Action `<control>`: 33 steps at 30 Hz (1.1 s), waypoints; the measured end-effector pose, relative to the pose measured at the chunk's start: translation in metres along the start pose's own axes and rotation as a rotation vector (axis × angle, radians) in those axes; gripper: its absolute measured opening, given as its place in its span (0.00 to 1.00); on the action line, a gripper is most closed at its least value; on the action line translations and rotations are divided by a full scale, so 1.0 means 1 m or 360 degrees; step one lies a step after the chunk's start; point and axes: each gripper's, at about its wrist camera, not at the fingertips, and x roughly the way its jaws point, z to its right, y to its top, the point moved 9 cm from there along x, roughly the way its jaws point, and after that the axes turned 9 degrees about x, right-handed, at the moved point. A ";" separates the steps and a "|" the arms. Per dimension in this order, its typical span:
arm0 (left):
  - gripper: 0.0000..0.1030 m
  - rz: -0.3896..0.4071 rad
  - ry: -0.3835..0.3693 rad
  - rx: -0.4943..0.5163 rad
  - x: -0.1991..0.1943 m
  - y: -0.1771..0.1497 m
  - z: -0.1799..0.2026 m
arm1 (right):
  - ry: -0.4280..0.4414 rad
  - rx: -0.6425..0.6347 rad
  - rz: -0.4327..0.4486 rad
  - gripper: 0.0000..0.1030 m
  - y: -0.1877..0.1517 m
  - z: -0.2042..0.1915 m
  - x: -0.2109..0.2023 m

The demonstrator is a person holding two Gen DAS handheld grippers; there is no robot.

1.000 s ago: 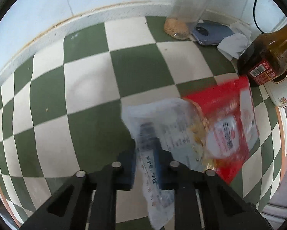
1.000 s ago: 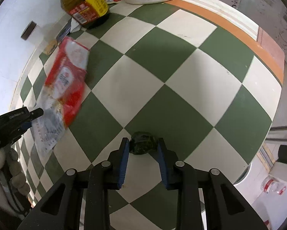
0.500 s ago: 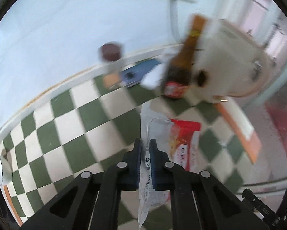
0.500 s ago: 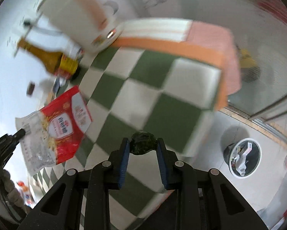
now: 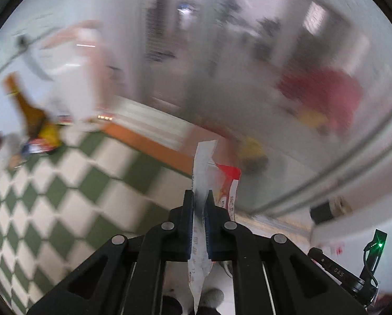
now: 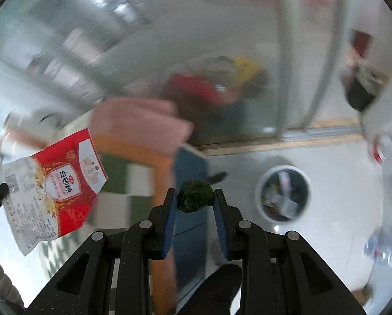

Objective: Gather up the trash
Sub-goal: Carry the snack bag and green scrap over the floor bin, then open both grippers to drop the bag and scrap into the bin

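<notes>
My left gripper [image 5: 199, 204] is shut on a red and white sugar bag [image 5: 203, 168], seen edge-on and held in the air past the table edge. The same bag [image 6: 57, 183] hangs at the left of the right wrist view. My right gripper [image 6: 194, 202] is shut on a dark green crumpled wad [image 6: 195, 196] and holds it in the air. A white round trash bin [image 6: 283, 194] with several scraps inside stands on the floor, below and to the right of the wad.
The green and white checkered table [image 5: 64, 183] with an orange edge lies to the left. A brown bottle [image 5: 33, 118] and a white cooker [image 5: 72, 78] stand at its far end. A glass sliding door [image 6: 287, 65] rises behind the bin. Both views are motion-blurred.
Both grippers have lifted their trash off the table and swung right, past the table edge. The floor and the trash bin have come into the right wrist view.
</notes>
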 end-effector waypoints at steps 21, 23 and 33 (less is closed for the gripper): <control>0.05 -0.0984 -0.0021 0.0547 0.489 -0.308 0.251 | -0.0367 0.0404 -0.0387 0.29 -0.028 0.345 0.327; 0.05 -0.1043 -0.0029 0.0571 0.513 -0.324 0.260 | -0.0373 0.0400 -0.0410 0.29 -0.031 0.353 0.352; 0.15 -0.1122 -0.0162 0.0614 0.536 -0.342 0.268 | -0.0372 0.0378 -0.0533 0.33 -0.045 0.371 0.425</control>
